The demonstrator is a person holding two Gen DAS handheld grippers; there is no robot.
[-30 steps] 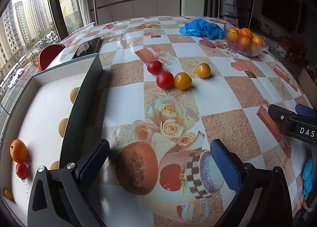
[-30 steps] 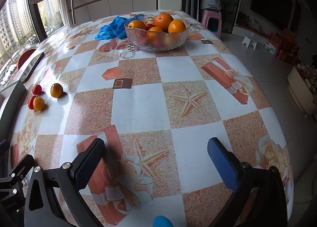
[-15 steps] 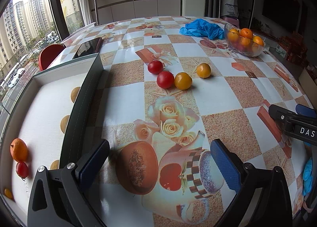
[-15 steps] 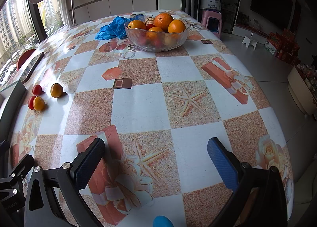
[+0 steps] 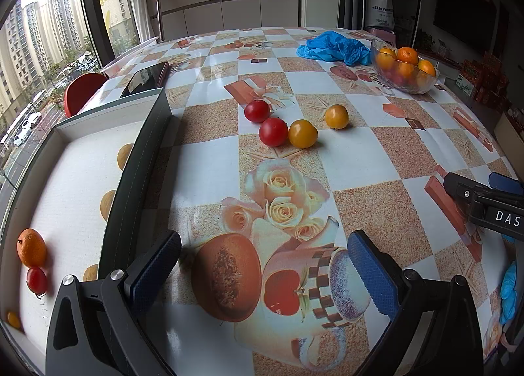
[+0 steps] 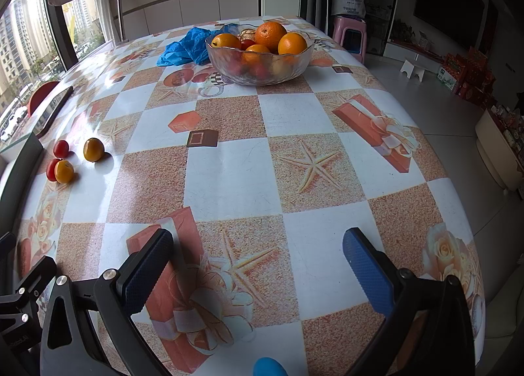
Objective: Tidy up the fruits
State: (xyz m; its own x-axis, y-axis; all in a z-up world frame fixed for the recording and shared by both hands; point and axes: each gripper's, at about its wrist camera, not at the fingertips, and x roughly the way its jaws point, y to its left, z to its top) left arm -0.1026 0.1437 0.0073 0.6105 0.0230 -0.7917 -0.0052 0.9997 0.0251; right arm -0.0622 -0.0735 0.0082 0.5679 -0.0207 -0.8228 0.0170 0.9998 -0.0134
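Left gripper (image 5: 263,259) and right gripper (image 6: 258,259): jaws wide open, empty, low over worktop (image 6: 229,172). Likely staged for loose tomatoes (image 5: 273,131) beside tray (image 5: 137,149).

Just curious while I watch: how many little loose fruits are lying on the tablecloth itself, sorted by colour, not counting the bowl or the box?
Red: 2, the farther red one and the nearer red one.
Yellow: 2, the nearer yellow one and the farther yellow one.
Total: 4.
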